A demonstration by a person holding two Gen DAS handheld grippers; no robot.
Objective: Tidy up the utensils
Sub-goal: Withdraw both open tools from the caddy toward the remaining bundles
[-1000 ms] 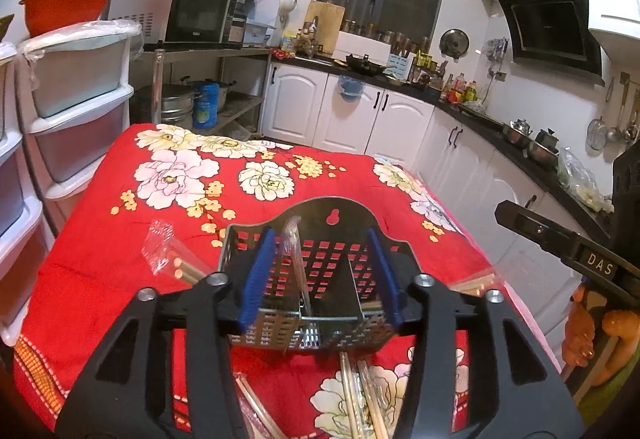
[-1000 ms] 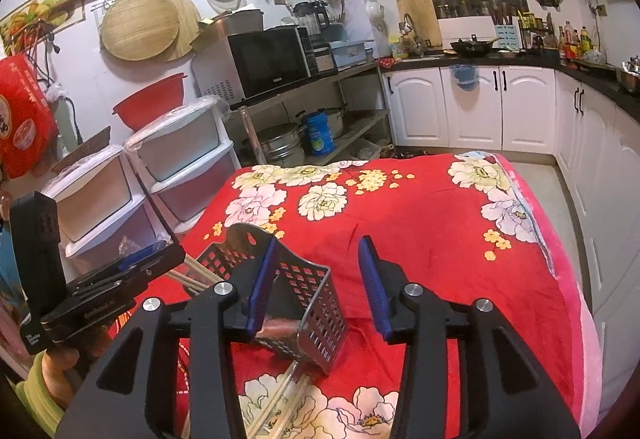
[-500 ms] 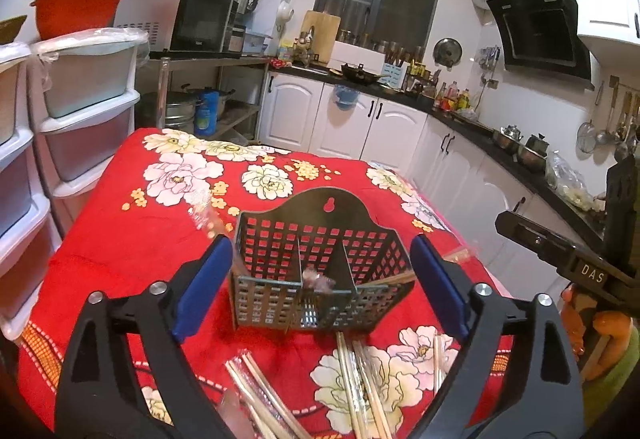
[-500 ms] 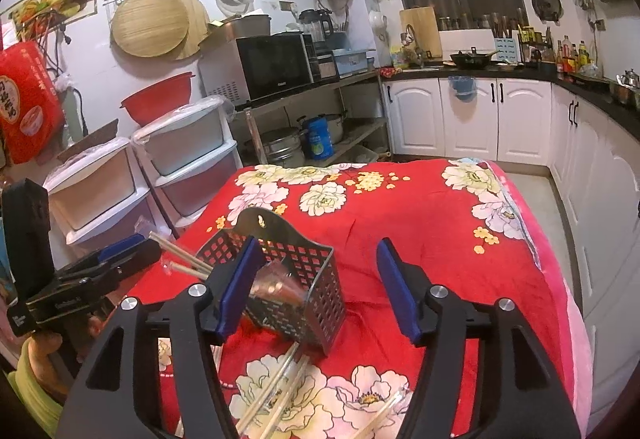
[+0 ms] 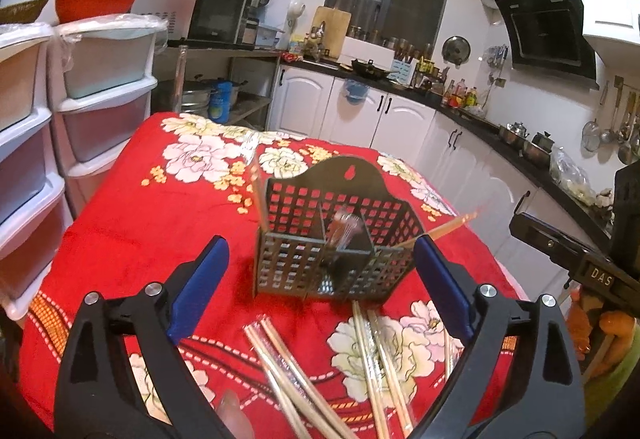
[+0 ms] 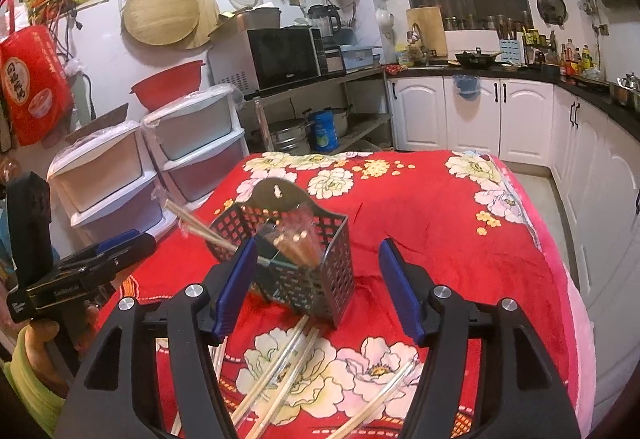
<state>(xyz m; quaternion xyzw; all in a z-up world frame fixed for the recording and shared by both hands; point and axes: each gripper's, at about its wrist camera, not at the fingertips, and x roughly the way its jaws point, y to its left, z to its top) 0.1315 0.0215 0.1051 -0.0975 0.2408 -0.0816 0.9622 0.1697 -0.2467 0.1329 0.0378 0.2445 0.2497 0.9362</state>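
A perforated metal utensil basket (image 5: 336, 235) stands on the red flowered cloth (image 5: 152, 223); it also shows in the right wrist view (image 6: 296, 255). Wrapped chopsticks stand in its compartments (image 5: 344, 231), one pair leaning out at the left (image 6: 196, 225), another at the right (image 5: 448, 227). More wrapped chopsticks lie loose on the cloth in front of it (image 5: 288, 359) (image 6: 280, 363). My left gripper (image 5: 320, 291) is open and empty, just before the basket. My right gripper (image 6: 316, 291) is open and empty, beside the basket's right end.
White plastic drawer units (image 5: 96, 95) stand left of the table. White kitchen cabinets (image 6: 480, 115) line the back and right. The table's right edge (image 6: 560, 279) drops to the floor. The other hand-held gripper shows at each view's side (image 5: 576, 259) (image 6: 80, 267).
My left gripper has opened wide and let go of a wrapped chopstick pair, which now sits in the basket. Both grippers have pulled back from the basket.
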